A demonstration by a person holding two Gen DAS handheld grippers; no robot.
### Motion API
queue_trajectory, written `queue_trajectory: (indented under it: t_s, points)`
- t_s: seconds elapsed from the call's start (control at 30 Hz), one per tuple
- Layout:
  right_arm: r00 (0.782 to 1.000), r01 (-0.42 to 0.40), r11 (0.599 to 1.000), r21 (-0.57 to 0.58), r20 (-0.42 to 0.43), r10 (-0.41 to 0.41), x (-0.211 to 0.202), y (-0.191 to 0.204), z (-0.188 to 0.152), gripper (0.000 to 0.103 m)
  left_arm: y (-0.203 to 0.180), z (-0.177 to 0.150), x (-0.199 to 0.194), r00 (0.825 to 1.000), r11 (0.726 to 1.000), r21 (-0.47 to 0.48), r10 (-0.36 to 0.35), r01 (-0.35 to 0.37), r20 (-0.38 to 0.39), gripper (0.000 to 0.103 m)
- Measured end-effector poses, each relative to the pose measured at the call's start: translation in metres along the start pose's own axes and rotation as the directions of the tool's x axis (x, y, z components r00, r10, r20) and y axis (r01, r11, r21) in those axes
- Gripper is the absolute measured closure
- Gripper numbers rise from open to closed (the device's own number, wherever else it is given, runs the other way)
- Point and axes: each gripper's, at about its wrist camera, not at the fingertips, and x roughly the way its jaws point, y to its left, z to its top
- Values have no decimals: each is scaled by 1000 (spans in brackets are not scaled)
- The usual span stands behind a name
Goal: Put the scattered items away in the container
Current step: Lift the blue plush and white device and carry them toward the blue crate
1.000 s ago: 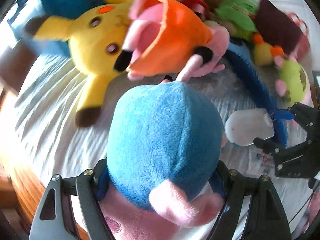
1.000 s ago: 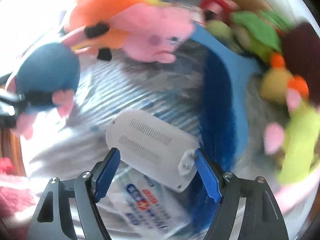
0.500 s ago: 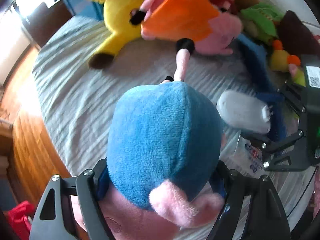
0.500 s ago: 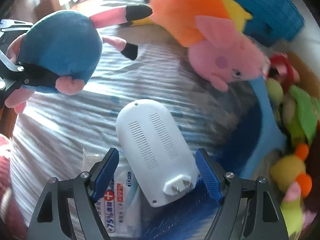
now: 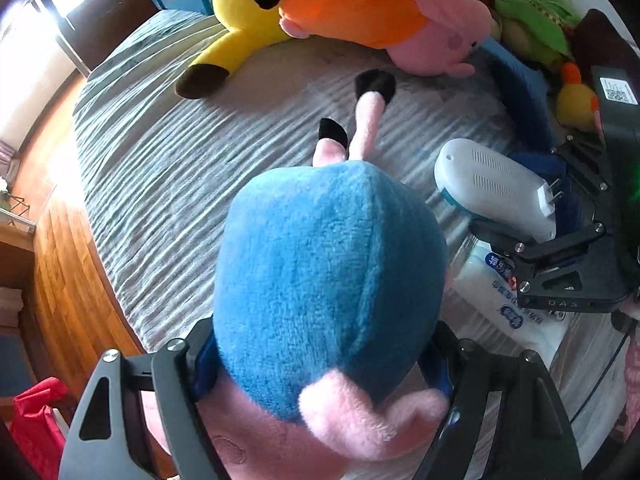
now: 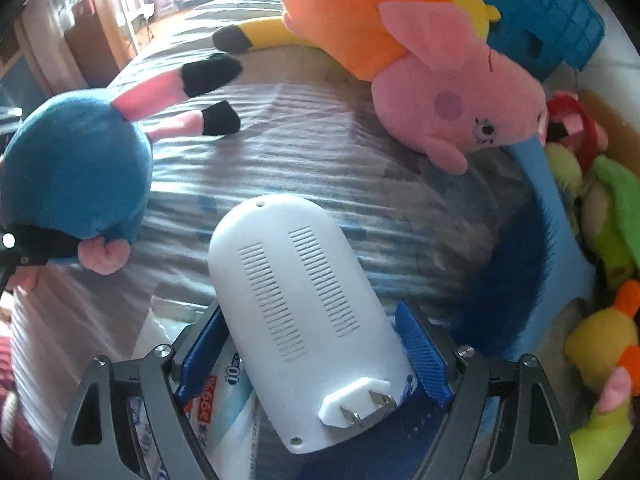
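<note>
Left gripper [image 5: 320, 364]: clamped on the blue plush toy [image 5: 328, 292], both blue pads pressed into its sides. The toy fills the centre and lower centre of the left wrist view, its pink legs with black feet pointing toward the top of the frame, its pink parts low between the fingers. In the right wrist view the same toy sits at the left edge of the frame, above the striped grey bedcover [image 5: 160, 168].

Right gripper [image 6: 316, 356]: jaws opening. The white plug-in device [image 6: 304, 320] lies between them in the lower centre of the frame, prongs toward the camera. The left pad looks to be at the device's edge; a narrow gap shows at the right pad. Under the device, lower left, a wet-wipes pack [image 6: 224, 412]; lower right, dark blue plush fabric.

Blue container [image 6: 532, 12]: upper right of the right wrist view, well apart from both grippers.

Orange-and-pink plush pig [image 6: 420, 64] and yellow plush [image 5: 240, 8] lie along the top; green and yellow toys crowd the right edge.
</note>
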Motion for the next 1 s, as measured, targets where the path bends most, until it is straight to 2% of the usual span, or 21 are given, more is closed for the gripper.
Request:
queue_trajectory:
  t_s: [0.07,0.2,0.43,0.53,0.8,0.87,1.0]
  points:
    - [1000,-15,1000,25,8,15,1,-3,-1,23,-1,-1,-1,1000,1000,0,5,-5,3,24]
    - [1000,-4,1000,31,15,4,-2,-1,-2,27,0,1,-8,1000,1000,-2,16,-16,20,24]
    - [998,22,993,114,60,-29,-23,-11,4,31,5,0,-25,997,1000,2,27,-27,68,24]
    - [996,39,991,125,70,-48,-36,-5,3,32,7,-5,-29,998,1000,2,8,-9,65,24]
    - [990,78,988,132,106,-92,-62,13,4,35,14,-13,-51,993,1000,10,-18,17,117,24]
    - [988,89,984,155,113,-107,-64,17,14,38,18,-15,-56,991,1000,11,-22,20,129,24]
    - [982,90,977,195,146,-120,-85,25,21,38,24,-20,-69,987,1000,13,-24,23,159,24]
